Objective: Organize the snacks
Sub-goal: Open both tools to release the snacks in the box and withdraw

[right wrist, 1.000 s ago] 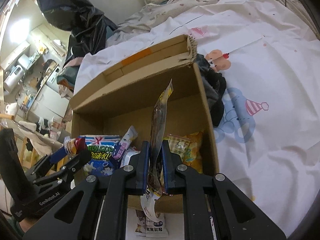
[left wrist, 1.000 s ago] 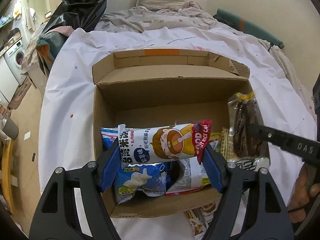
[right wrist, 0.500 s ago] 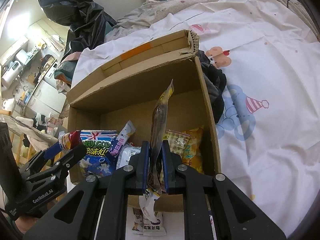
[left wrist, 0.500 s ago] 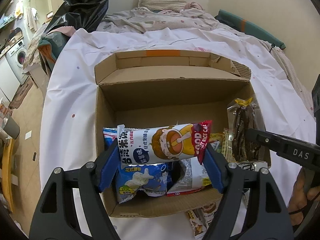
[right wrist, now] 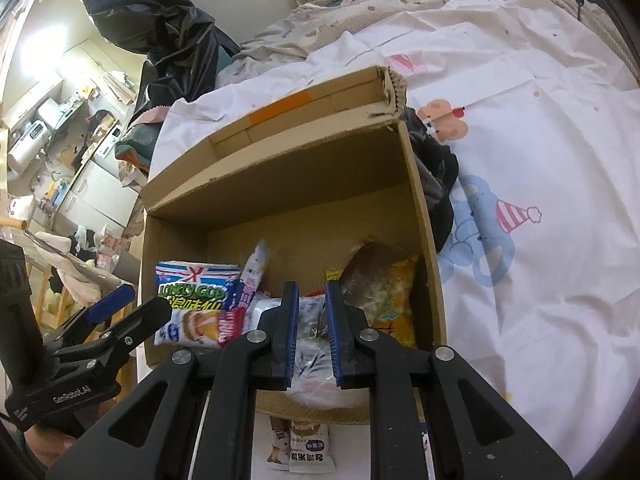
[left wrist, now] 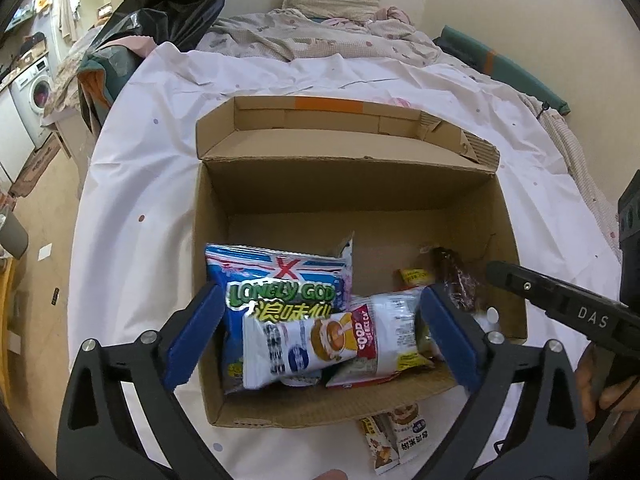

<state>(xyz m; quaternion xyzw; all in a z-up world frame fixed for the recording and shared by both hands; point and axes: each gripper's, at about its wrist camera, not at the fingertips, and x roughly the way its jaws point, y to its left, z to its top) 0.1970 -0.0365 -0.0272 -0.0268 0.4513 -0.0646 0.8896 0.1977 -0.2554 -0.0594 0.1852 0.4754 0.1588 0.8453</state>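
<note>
An open cardboard box [left wrist: 348,168] sits on a white sheet and holds several snack packets. My left gripper [left wrist: 322,332] hovers over its near left part. Its jaws are opening wide, and the blue pads [left wrist: 196,332] stand clear of the white rice-cake packet [left wrist: 308,344]. That packet lies on the blue Lonely God bag [left wrist: 280,280]. My right gripper [right wrist: 312,336] hangs over the near right part, its jaws opening a little with nothing pinched between them. The dark jerky packet [right wrist: 368,276] leans on a yellow bag [right wrist: 396,300] inside the box [right wrist: 280,184].
Two or three small snack packets [left wrist: 396,436] lie on the sheet in front of the box. A black garment [right wrist: 436,176] is bunched against the box's right wall. A black plastic bag [left wrist: 160,4] and rumpled bedding sit behind the box. The floor drops off at the left.
The left jaws spread and the rice-cake packet dropped onto the snacks in the box. The right jaws parted slightly and the dark packet fell from upright into the box's right side.
</note>
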